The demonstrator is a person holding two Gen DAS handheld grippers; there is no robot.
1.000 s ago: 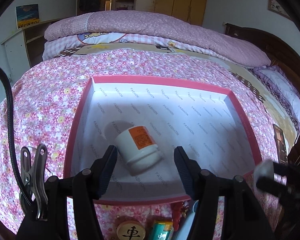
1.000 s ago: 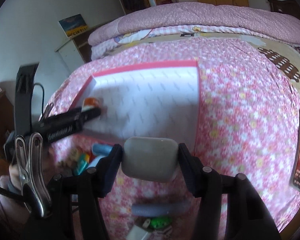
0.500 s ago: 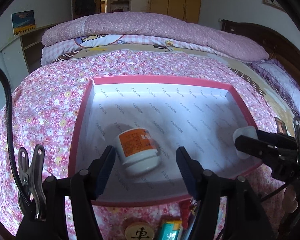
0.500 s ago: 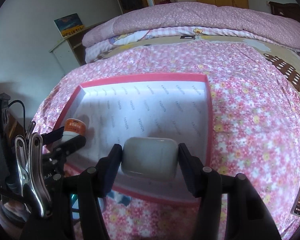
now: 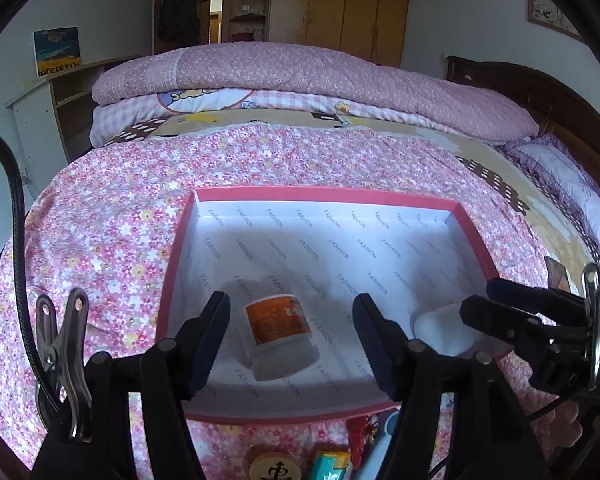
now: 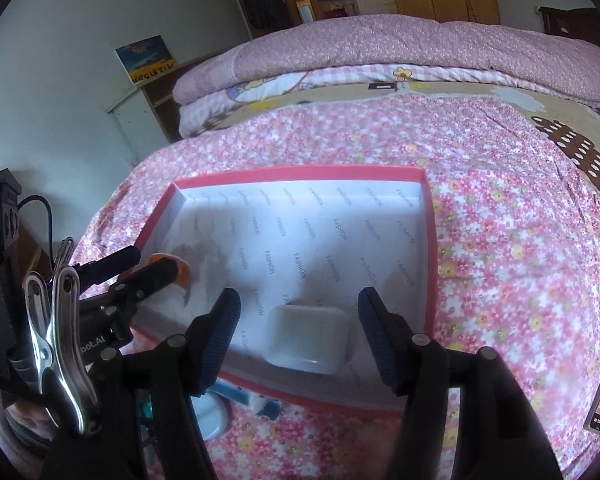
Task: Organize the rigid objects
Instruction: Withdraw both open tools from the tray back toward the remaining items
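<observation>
A: Off-white plastic, the small case [image 6: 307, 338] lies flat low in the right wrist frame, inside the pink box [image 6: 430, 248] by its near wall. The right gripper [image 6: 298, 338] has just been opening; its jaws straddle the case without touching.

B: And the bottle [image 5: 278, 336]?

A: On its side, lower centre of the left wrist frame, long axis running up-left. The left gripper [image 5: 290, 340] has widened, jaws clear. The box's upper half is bare; loose items wait below it on the bed [image 5: 100, 240].
</observation>
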